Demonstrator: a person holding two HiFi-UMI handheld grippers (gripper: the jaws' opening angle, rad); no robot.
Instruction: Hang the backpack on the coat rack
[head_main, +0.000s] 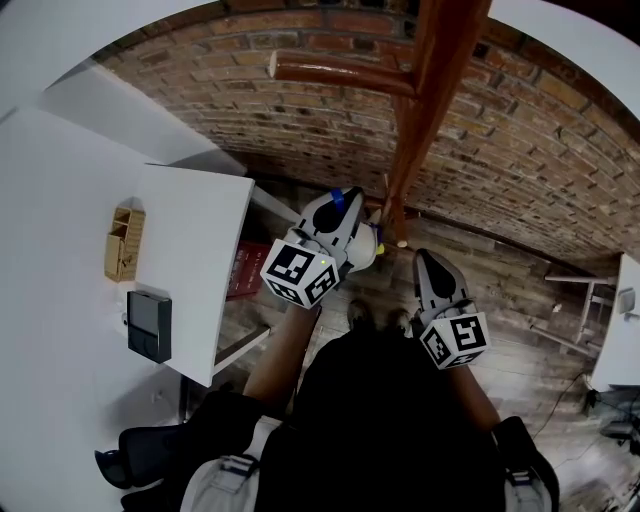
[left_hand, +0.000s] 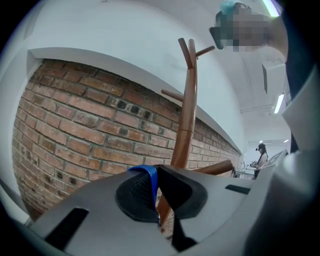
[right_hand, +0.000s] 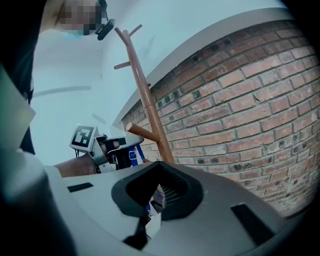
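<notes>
The backpack's blue strap (left_hand: 148, 182) is clamped in the closed left gripper (left_hand: 157, 198), just before the coat rack (left_hand: 186, 115). The backpack (head_main: 368, 248) hangs beneath it. The right gripper's (right_hand: 150, 202) jaws are pressed together nearby.

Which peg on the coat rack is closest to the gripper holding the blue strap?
The lowest peg, a thick stub low on the coat rack; the left gripper with the blue strap is right by it. The others sit near the top.

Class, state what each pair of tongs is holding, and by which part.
The left tongs are shut on the backpack's blue strap. Whether the right tongs grip anything cannot be told.
</notes>
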